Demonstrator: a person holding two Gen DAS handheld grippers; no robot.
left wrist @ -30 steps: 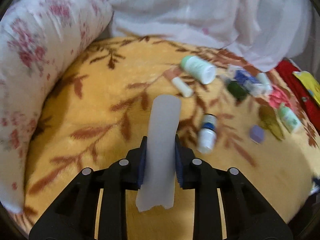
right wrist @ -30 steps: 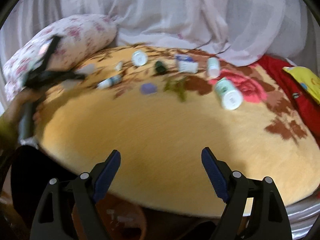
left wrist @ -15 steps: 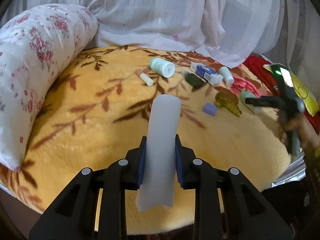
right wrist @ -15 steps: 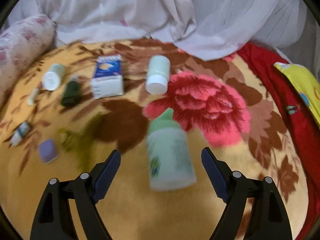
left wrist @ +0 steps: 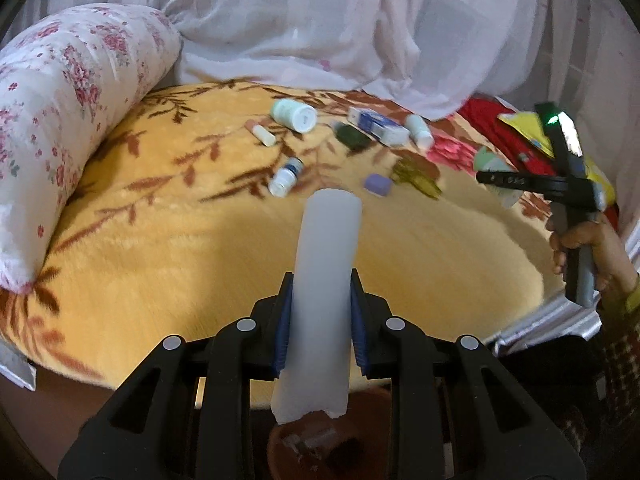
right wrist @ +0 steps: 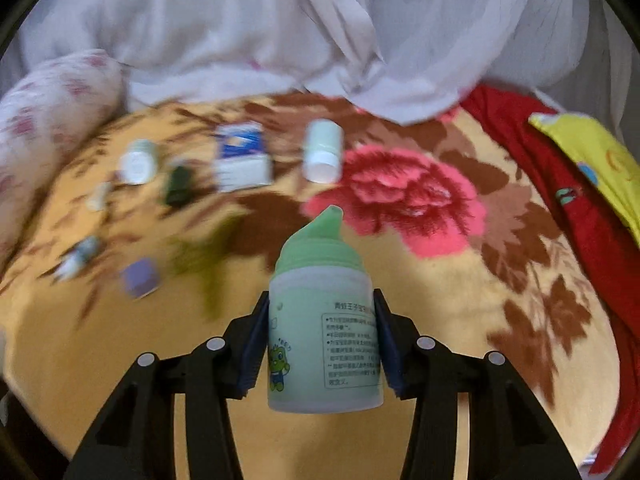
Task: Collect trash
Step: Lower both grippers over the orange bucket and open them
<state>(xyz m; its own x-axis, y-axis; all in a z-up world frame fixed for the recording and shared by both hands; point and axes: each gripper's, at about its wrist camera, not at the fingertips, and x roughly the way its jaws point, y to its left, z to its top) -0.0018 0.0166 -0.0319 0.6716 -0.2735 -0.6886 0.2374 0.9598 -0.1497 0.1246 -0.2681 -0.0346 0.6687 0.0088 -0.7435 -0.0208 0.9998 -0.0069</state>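
My left hand-held gripper [left wrist: 320, 328] clamps the frosted white plastic tube [left wrist: 326, 292] upright directly above the brown bin [left wrist: 320, 444], while my right hand-held gripper [right wrist: 320, 336] is closing on the pale green pump bottle [right wrist: 324, 328], lifted farther off over the bed.

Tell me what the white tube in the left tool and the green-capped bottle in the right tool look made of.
White tube: likely frosted, translucent plastic, matte; its lower end looks ragged. Green-capped bottle: seemingly smooth, semi-gloss plastic with a printed label and cartoon frog.

Small items [right wrist: 80, 260] on blanket [right wrist: 440, 360] left: motion-blurred, unidentifiable.
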